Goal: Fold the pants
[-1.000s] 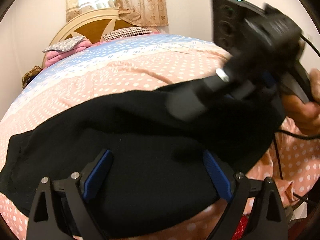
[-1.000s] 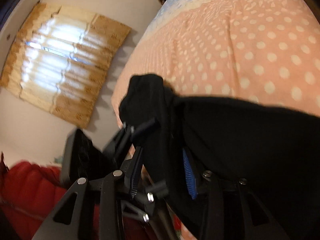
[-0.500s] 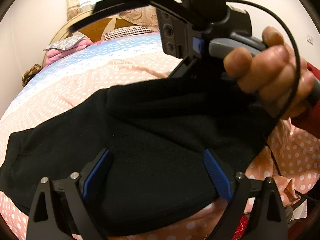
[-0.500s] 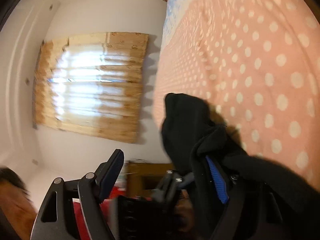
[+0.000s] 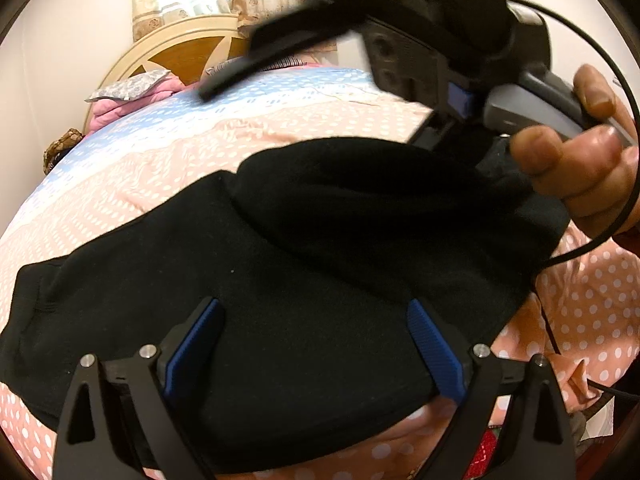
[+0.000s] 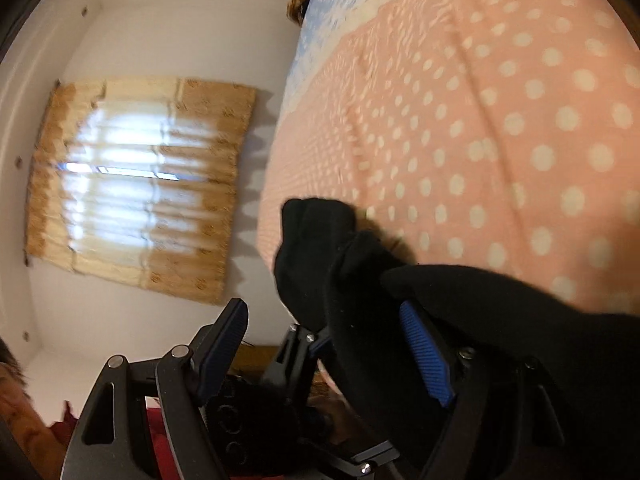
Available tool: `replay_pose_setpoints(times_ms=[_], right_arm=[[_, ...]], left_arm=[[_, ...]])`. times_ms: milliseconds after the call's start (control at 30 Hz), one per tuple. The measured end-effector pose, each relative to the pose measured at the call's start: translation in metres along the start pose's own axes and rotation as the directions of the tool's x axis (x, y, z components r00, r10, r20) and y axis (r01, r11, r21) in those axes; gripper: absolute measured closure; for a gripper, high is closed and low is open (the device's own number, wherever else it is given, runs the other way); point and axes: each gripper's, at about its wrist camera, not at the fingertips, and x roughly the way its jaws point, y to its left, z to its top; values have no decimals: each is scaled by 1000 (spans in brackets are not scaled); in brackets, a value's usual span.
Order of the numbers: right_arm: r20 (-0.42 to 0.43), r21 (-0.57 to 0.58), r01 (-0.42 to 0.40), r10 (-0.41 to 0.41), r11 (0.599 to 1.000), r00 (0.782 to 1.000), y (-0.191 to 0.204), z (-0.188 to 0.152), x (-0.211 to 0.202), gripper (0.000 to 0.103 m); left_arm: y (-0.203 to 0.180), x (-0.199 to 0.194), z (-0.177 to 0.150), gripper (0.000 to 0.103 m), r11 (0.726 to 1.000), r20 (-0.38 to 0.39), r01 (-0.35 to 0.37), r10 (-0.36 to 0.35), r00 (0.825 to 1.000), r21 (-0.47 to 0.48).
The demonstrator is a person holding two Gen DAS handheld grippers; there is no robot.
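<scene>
The black pants (image 5: 304, 280) lay across the polka-dot bedsheet (image 5: 120, 184) near the foot of the bed, already doubled over, with an upper layer (image 5: 380, 208) of cloth resting on the lower one. The left gripper (image 5: 316, 344) hovered over them, its blue pads spread wide and pinching nothing. The right gripper (image 6: 324, 344) stood wide apart too, cloth draped over one finger (image 6: 424, 352) but not clamped. A further fold and some smoothing looked left to do.

Cloth and plastic under my cameras

I see matt, fuzzy black pants (image 5: 304, 280) on smooth dotted cotton bedsheet (image 5: 140, 184); ribbed blue pads (image 5: 434, 354); glossy wooden headboard (image 5: 188, 56) at eleven o'clock.
</scene>
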Motion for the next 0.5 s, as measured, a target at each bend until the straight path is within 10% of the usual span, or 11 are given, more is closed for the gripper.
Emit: replay_pose_setpoints(times_ms=[133,333,500], right_arm=[[-124,20,-54,56,998,991,6,8,45,23],[109,33,-102,98,994,989,-4,52,17,25],[102,-2,-3,3,1000,995,-7,58,7,39]], left_arm=[[-2,0,-1,7,1000,-3,-4,4,1000,4],[-2,0,-3,7,1000,6,7,-7,1000,6],[-3,0,-5,7,1000,6,7,-7,1000,4]])
